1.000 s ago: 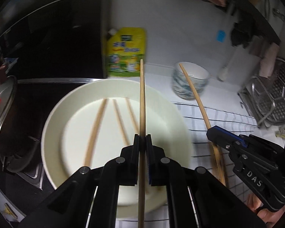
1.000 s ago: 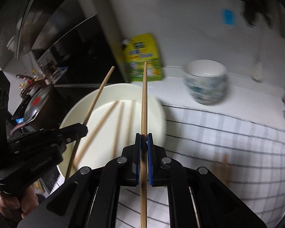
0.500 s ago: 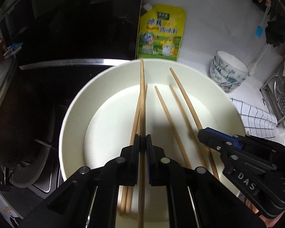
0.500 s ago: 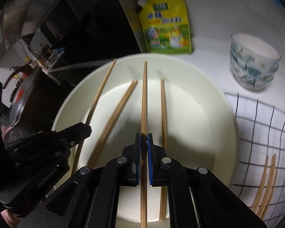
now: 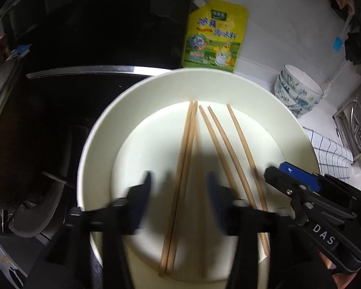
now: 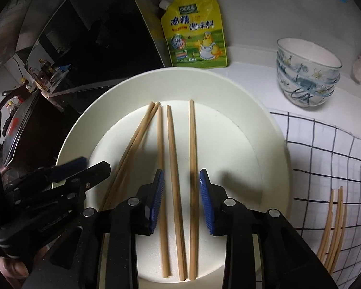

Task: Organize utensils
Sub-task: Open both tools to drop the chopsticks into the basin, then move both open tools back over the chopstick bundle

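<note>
Left tongs (image 5: 178,187): jaws have just been opening and now stand wide over the near half of the plate; two chopsticks lie below the gap, loose on the plate, not pinched.
Right tongs (image 6: 181,183): jaws have just been opening to a narrower gap; two chopsticks run under it, touched by neither pad, so I judge them let go.
Why both point down at the plate: the plate looks like the gathering spot, and each tool hangs over it to drop its stick flat.
Plate (image 6: 272,144): pale and round on the surface, its far edge close to the pouch; it holds five chopsticks (image 6: 170,144), all lengthwise and roughly parallel, the left two touching as a pair.
Checked cloth (image 6: 325,156): lies to the right of the plate; a few more chopsticks (image 6: 334,221) rest on it, well apart from the plate, probably waiting to be moved.
Stacked bowls (image 6: 305,77): patterned, far right, nothing visible inside the top one.
Yellow pouch (image 6: 197,31): stands against the wall behind the plate.
</note>
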Demonstrator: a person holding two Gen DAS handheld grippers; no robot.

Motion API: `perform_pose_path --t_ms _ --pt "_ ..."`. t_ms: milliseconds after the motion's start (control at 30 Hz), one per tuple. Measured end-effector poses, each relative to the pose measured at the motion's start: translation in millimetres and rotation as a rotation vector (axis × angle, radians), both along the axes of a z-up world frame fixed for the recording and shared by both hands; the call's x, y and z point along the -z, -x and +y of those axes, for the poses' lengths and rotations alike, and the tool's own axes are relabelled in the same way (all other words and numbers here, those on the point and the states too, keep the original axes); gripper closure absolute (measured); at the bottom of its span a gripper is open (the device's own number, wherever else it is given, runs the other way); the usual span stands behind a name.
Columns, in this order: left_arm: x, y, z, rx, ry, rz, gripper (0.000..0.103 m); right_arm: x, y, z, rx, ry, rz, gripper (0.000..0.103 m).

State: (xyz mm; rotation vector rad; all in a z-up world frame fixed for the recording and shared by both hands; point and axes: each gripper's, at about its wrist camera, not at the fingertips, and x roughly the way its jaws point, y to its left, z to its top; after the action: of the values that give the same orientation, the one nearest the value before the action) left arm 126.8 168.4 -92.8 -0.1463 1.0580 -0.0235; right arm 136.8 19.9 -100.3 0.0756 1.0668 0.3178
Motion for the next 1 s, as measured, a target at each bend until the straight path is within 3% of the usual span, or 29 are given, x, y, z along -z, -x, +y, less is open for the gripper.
perform_pose_path --t_ms 667,1000 --pt "-39 38 -6 -0.005 -0.002 -0.066 0.04 -41 49 -16 0.008 -0.004 -0.067 0.069" --pt "-57 60 -26 0.002 0.008 -0.098 0.033 -61 77 -36 0.004 0.001 -0.111 0.056"
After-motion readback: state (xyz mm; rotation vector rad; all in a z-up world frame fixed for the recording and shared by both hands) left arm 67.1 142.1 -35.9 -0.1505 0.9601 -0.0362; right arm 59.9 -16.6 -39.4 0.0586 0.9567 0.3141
